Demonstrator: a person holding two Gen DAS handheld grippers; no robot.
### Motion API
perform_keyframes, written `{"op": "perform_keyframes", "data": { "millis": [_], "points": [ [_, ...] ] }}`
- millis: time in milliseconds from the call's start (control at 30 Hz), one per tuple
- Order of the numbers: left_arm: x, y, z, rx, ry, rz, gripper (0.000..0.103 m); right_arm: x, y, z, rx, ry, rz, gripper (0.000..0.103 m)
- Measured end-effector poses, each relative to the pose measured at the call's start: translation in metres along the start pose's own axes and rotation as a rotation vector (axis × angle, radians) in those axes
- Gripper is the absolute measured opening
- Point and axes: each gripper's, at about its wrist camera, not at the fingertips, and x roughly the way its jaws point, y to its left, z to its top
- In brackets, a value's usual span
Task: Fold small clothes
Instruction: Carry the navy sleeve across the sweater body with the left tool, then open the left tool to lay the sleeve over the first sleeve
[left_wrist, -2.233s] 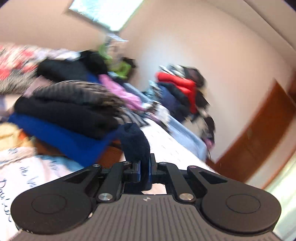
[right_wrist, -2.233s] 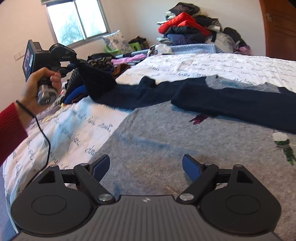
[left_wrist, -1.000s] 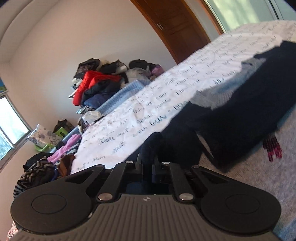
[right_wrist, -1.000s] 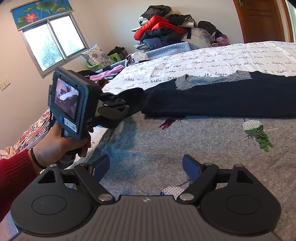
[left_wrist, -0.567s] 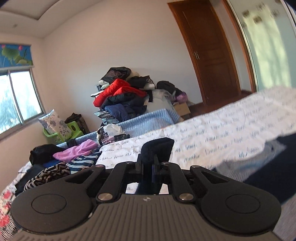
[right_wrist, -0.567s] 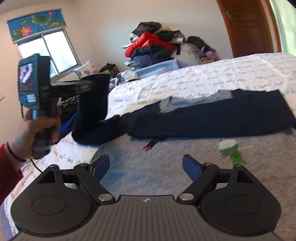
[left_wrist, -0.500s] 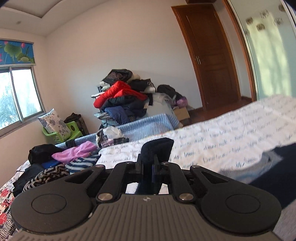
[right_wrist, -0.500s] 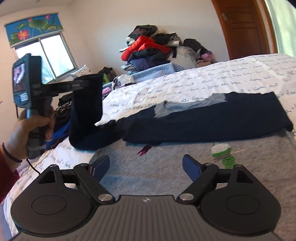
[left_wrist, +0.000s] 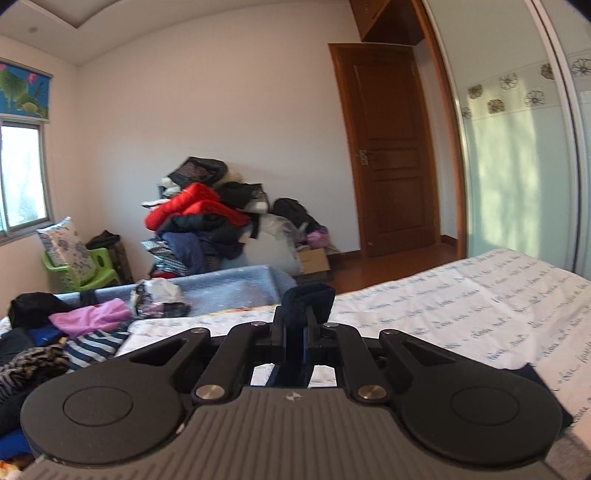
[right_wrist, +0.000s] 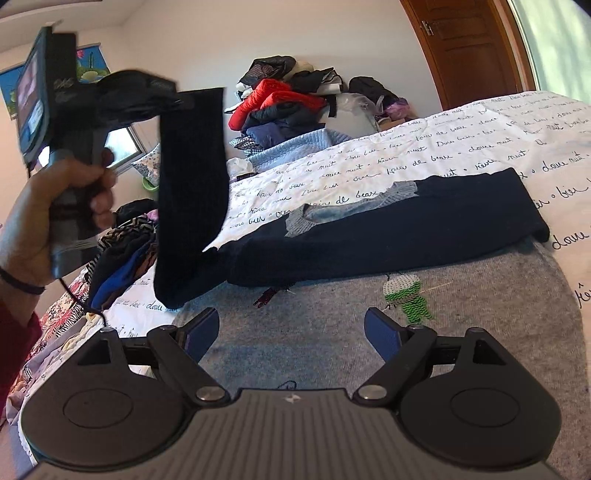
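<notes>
Navy sleeve (right_wrist: 192, 184) hangs from left tool (left_wrist: 295, 328); length visible only right view.

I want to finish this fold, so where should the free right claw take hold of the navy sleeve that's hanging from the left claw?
Probably near the low end of the navy sleeve, coming in from its right-hand edge. It hangs flat and upright from the shut left claw, so that edge is exposed, and the open right claw sits just below it over the grey sweater.

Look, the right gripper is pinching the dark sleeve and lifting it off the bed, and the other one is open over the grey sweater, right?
Not quite: the left gripper pinches and lifts the dark sleeve, as the right wrist view shows. The right gripper is the open one over the grey sweater.
</notes>
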Motion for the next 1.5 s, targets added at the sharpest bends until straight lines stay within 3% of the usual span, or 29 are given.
{"op": "perform_keyframes", "data": {
  "millis": [400, 800, 933, 1000, 1067, 1167, 1300, 1500],
  "points": [
    [0.048, -0.11, -0.053, 0.073, 0.116, -0.12, 0.012, -0.011, -0.024, -0.011, 0.048, 0.027, -0.037, 0.086],
    [0.071, -0.166, -0.087, 0.151, 0.208, -0.212, 0.013, -0.015, -0.038, -0.019, 0.074, 0.054, -0.053, 0.086],
    [0.078, -0.171, -0.098, 0.151, 0.26, -0.26, 0.022, -0.015, -0.04, -0.021, 0.074, 0.07, -0.063, 0.086],
    [0.077, -0.173, -0.1, 0.162, 0.264, -0.265, 0.038, -0.016, -0.04, -0.024, 0.072, 0.076, -0.065, 0.086],
    [0.07, -0.174, -0.1, 0.192, 0.234, -0.252, 0.068, -0.016, -0.039, -0.025, 0.064, 0.079, -0.072, 0.086],
    [0.058, -0.174, -0.098, 0.256, 0.162, -0.189, 0.089, -0.018, -0.038, -0.027, 0.056, 0.087, -0.076, 0.086],
    [0.049, -0.163, -0.094, 0.304, 0.161, -0.115, 0.09, -0.016, -0.039, -0.027, 0.042, 0.096, -0.077, 0.086],
    [0.03, -0.12, -0.104, 0.209, 0.268, -0.038, 0.091, -0.019, -0.036, -0.032, 0.026, 0.103, -0.088, 0.086]
  ]
}}
